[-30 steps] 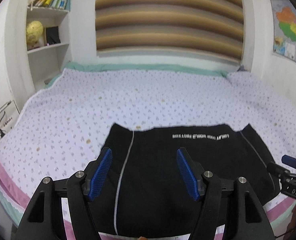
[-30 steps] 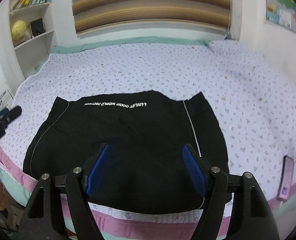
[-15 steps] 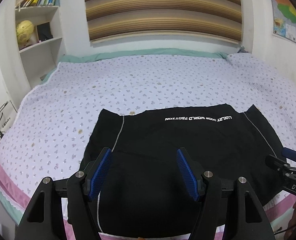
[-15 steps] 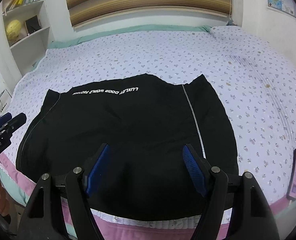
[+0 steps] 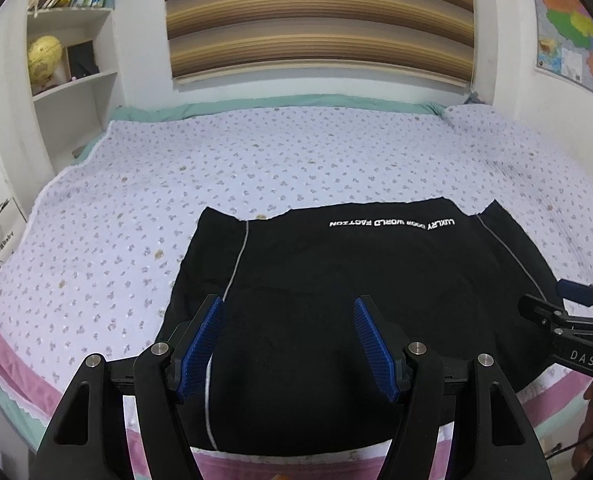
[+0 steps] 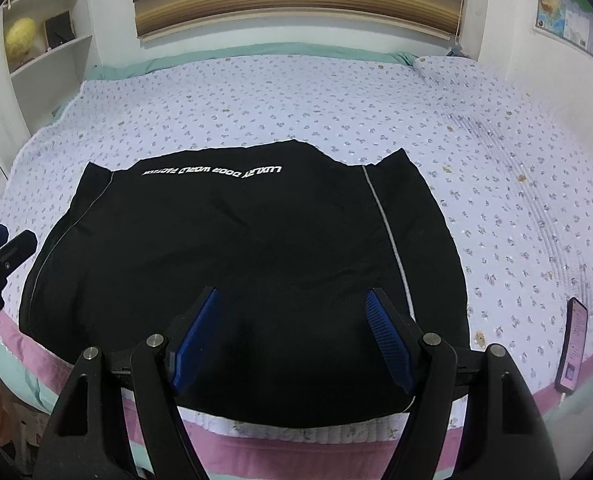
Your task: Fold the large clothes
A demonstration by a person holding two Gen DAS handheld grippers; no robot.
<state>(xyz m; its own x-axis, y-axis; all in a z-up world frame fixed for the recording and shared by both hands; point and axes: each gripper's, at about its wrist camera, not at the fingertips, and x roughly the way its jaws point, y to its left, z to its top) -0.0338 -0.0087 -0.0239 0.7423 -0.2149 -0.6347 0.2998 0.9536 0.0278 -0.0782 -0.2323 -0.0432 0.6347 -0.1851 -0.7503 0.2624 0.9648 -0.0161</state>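
A floral-sheeted bed (image 5: 256, 168) fills the white-walled room below a striped blind (image 5: 320, 20), shelves (image 5: 76, 80) left, map (image 5: 576, 32) right.

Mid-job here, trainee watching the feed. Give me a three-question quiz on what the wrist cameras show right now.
1. True or false: the left gripper is clamped on the black garment.
2. The phone lies where? A) on the garment B) on the bedspread near the right-hand edge C) on the shelf
3. Fill in: the right gripper has its jaws ____.

Key: 1 false, both blue pads stand apart above the cloth; 2 B; 3 open.
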